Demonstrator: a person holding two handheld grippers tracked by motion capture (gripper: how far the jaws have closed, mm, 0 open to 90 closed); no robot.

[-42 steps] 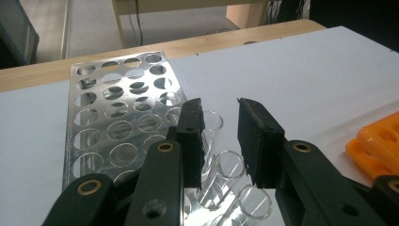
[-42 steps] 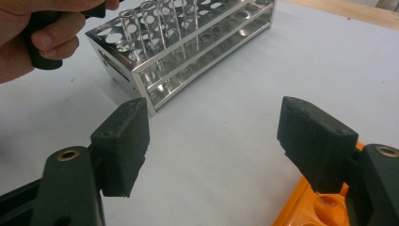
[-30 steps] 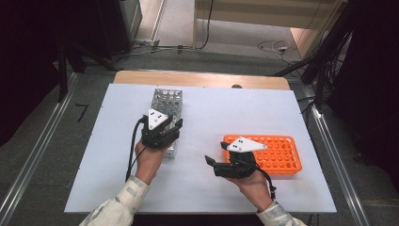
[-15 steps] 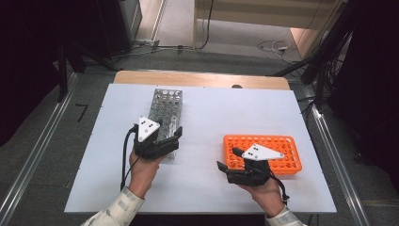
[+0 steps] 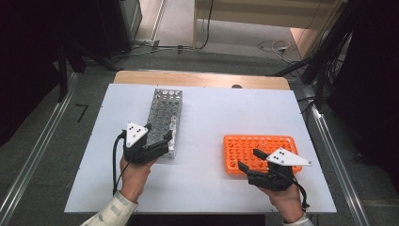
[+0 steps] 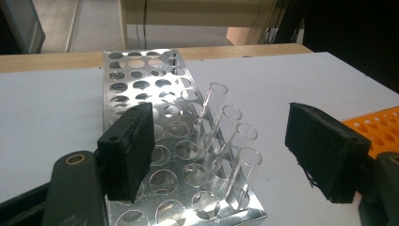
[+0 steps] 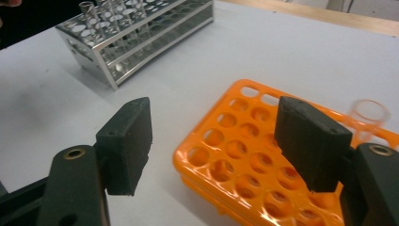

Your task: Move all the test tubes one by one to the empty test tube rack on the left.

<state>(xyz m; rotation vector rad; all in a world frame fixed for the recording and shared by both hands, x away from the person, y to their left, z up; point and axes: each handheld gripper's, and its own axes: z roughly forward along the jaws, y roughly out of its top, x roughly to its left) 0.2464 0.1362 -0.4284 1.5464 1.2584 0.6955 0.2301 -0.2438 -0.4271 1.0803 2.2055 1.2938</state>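
Two racks on the white table (image 5: 207, 113), a gripper at each

Metal rack (image 5: 162, 120) lies at twelve o'clock of the left gripper (image 5: 155, 139), whose empty jaws have just been opening. Orange rack (image 5: 261, 150) sits at eleven o'clock of the right gripper (image 5: 249, 160), jaws apart. Four glass tubes (image 6: 235, 155) stand in the metal rack.

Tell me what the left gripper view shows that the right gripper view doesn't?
Left gripper view: the metal rack seen close up, with four clear glass tubes standing in a row along its right edge, between the left gripper and its open fingers.

Right gripper view: the orange rack close up, one clear tube at its far right edge, the right gripper open above it.

Both: the white table, the metal rack and the orange rack.
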